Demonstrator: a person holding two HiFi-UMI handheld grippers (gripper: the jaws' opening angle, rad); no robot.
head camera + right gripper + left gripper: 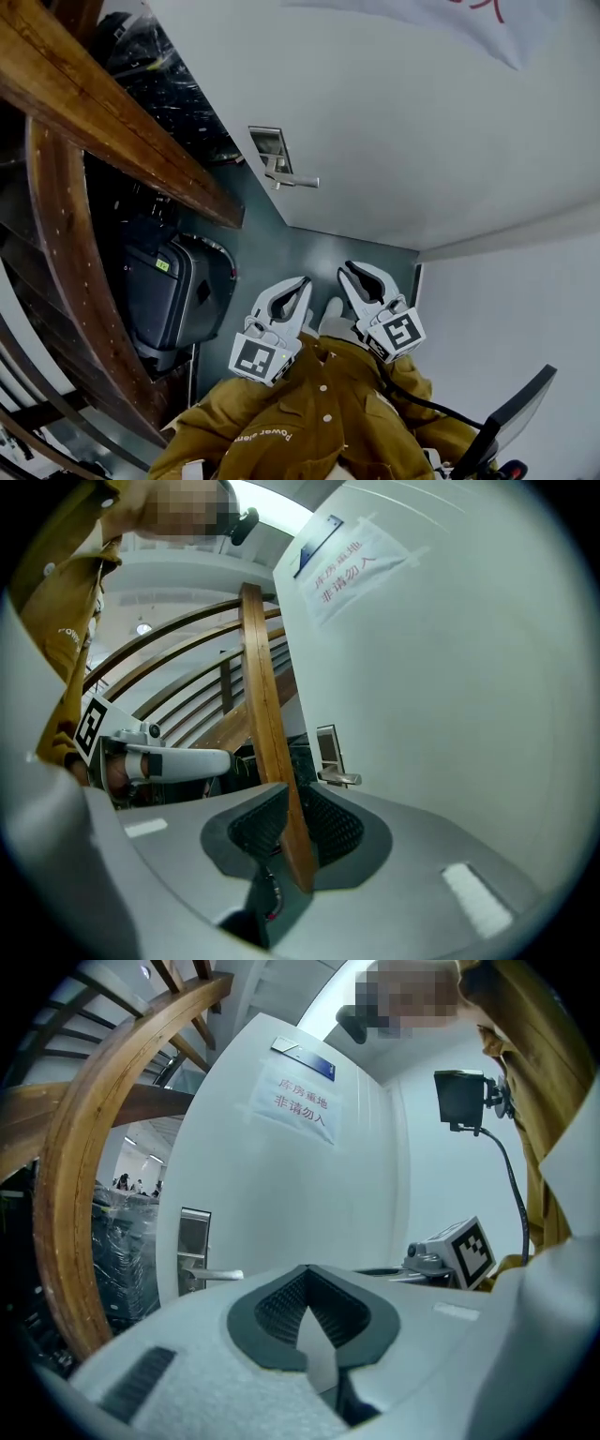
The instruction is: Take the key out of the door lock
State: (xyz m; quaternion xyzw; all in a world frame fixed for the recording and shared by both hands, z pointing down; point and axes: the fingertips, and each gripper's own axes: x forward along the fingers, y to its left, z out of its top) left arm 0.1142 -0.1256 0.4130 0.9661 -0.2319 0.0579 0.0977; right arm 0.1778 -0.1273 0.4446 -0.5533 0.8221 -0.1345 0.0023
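Observation:
The white door (403, 112) carries a metal lock plate (269, 147) with a lever handle (296, 180). The same lock plate (194, 1246) appears in the left gripper view, and the lock plate (328, 750) is small in the right gripper view. I cannot make out a key in any view. My left gripper (302, 284) and right gripper (351, 273) hang side by side in front of the person's mustard jacket, well short of the lock. Both stand slightly open with nothing between the jaws.
A curved wooden stair rail (112, 112) runs along the left, close to the lock. A black suitcase (173, 291) stands under it on the grey floor. A paper sign (300, 1105) hangs on the door. A black device on a cable (461, 1096) sits at the right.

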